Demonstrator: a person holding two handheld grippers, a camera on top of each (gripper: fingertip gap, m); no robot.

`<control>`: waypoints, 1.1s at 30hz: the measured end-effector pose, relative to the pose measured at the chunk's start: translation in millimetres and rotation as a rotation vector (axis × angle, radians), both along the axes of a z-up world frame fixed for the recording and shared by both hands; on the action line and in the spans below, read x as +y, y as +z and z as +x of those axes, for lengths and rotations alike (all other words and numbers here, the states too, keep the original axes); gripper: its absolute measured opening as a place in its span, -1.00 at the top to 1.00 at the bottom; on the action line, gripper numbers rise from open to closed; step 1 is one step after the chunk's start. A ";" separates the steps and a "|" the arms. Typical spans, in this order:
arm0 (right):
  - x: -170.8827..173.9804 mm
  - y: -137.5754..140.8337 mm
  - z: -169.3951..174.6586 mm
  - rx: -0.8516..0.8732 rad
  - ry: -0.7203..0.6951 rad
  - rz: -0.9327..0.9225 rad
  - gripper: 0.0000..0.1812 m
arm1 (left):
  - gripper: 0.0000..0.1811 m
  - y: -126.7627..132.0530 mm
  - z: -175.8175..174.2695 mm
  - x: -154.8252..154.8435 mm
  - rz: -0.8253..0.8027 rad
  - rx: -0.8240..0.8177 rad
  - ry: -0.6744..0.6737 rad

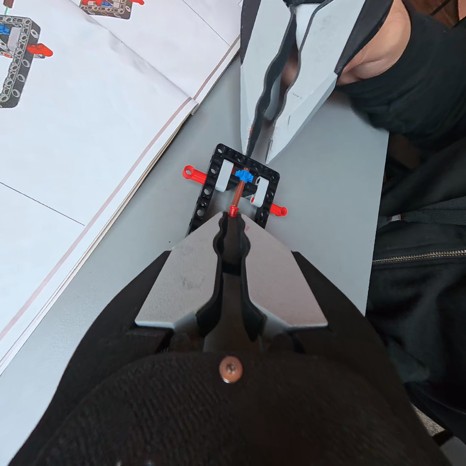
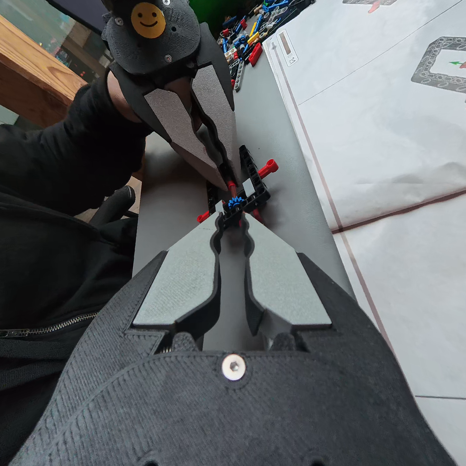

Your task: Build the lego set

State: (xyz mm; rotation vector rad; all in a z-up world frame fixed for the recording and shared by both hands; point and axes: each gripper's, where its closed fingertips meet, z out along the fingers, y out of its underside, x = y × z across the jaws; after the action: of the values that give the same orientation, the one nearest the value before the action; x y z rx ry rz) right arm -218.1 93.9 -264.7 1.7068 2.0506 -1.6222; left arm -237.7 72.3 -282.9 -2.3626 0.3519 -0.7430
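Frame: the black lego frame [image 1: 242,186] lies flat on the grey table [image 1: 141,242], just beside the open instruction booklet [image 1: 88,121], between my two tongs.
Inside the frame: a blue gear [image 1: 244,176] sits on a brown axle [image 1: 238,195]; two light grey beams [image 1: 224,176] stand either side of it, and red pins [image 1: 194,173] stick out of the frame's two long sides.
Left tongs: my left gripper [image 1: 232,219] is closed on the red bush [image 1: 233,211] at the near end of the brown axle, its tips over the frame's near edge.
Right tongs: my right gripper [image 2: 233,222] is pinched onto the frame's short end bar, close to the gear (the fingers stay apart by about the bar's width, pressed to it on both sides).
Facing: the two grippers point at each other along the axle.
Spare parts: a pile of loose lego pieces [image 2: 248,37] lies well beyond the frame, at the table's far end.
Me: black sleeves on both arms.
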 end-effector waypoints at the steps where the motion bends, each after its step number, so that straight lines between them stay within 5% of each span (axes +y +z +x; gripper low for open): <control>1: 0.0 0.0 -0.2 -0.001 0.000 -0.001 0.89 | 0.95 -0.1 -0.4 0.1 -0.003 -0.002 0.002; 33: 0.9 0.9 -0.5 0.032 0.009 0.061 0.93 | 0.95 -0.2 -9.1 -1.8 0.043 0.158 -0.070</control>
State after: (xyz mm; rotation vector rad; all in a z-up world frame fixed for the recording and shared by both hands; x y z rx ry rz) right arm -218.5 94.8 -263.8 1.6989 2.1405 -1.6112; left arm -246.9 70.4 -283.1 -2.3848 0.5152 -0.5753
